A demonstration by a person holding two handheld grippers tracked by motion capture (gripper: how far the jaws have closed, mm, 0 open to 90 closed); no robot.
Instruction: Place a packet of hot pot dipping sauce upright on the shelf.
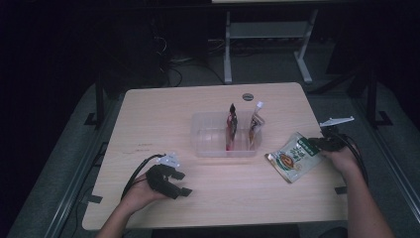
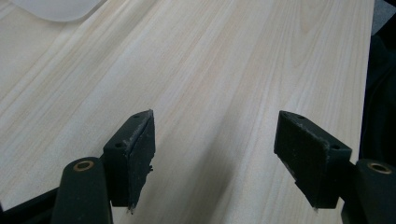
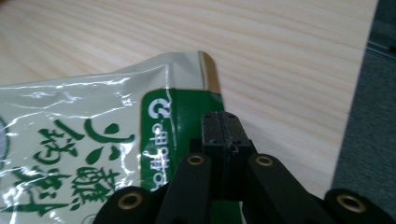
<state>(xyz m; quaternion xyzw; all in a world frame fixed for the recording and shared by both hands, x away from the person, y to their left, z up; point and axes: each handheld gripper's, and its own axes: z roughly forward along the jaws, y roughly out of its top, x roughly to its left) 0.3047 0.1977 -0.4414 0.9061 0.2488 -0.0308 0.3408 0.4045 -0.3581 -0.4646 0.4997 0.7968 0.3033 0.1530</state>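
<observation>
A: We start with the pale wooden table, then the clear plastic bin at its middle, with two slim upright packets standing in it. Our thing is the flat green-and-cream printed foil pouch, lying on the table just to the right of the bin, near the right edge.

B: And we have it already. The right gripper has its jaws pressed together on the green top seam of the pouch, at the corner nearest the table's right side.

A: How will it handle, do we think?

B: Light, we judge, and limp. The glossy film looks slippery and crinkly, so the flat sealed seam is the place to pinch; the belly would buckle and slide. Held by one corner, it will likely sag and swing.

A: Room to move?

B: The table edge lies close behind our right hand, so we should carry inward. The bin wall stands between pouch and bin floor, and the two packets take up its right half; the left half looks free.

A: The left gripper?

B: Resting low at the near left, jaws spread wide over bare wood, holding nothing, well apart from everything.
</observation>
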